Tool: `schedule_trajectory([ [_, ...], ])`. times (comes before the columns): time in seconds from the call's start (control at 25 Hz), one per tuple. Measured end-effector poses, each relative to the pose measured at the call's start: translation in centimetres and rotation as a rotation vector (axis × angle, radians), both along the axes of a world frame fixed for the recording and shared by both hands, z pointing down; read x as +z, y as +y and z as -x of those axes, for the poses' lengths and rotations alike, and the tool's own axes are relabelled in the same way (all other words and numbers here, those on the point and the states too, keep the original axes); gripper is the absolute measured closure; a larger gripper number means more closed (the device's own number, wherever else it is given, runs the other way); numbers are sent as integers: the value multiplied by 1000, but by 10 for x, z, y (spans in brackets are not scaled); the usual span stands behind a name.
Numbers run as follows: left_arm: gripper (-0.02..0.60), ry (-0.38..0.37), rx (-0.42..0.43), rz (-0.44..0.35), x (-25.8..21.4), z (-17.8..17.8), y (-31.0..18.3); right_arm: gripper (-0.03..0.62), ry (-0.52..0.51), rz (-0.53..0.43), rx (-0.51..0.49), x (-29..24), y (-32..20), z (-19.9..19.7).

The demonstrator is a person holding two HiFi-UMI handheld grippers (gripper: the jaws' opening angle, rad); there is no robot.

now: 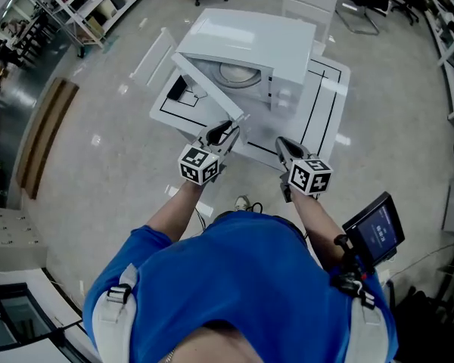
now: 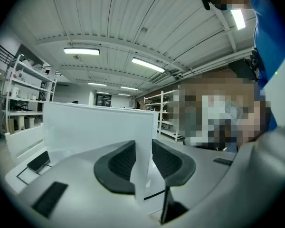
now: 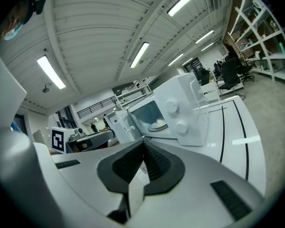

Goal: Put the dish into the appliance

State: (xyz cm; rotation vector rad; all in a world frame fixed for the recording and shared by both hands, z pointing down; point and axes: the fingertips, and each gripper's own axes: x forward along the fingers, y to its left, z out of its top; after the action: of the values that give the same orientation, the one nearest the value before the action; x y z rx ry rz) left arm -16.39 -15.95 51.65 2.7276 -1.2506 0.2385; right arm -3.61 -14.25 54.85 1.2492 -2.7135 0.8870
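A white microwave (image 1: 272,48) stands on a white table (image 1: 329,97) marked with black lines. No brand name shows on the microwave; its front panel carries two plain round knobs (image 3: 170,107). The only print near it is the black-and-white square markers on the cube of each gripper, and a small blue screen (image 1: 378,229) strapped to the person's right forearm, its text too small to read. The microwave's door (image 1: 204,89) is swung open toward the person, and the pale round dish (image 1: 238,74) lies inside the microwave's chamber. The left gripper (image 1: 228,131) is at the free edge of the door, in front of the microwave, and its jaws are clamped on that thin white panel. The right gripper (image 1: 286,148) is beside it in front of the microwave, clear of the door, its jaws pressed together with nothing between them.
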Motion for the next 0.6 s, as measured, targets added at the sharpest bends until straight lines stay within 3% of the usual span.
schedule_trajectory([
  [0.28, 474, 1, 88, -4, -3, -27, -32, 592, -1, 0, 99, 0, -12, -23],
  [0.6, 474, 4, 130, 4, 2, -45, -68, 592, -3, 1, 161, 6, -30, -36],
])
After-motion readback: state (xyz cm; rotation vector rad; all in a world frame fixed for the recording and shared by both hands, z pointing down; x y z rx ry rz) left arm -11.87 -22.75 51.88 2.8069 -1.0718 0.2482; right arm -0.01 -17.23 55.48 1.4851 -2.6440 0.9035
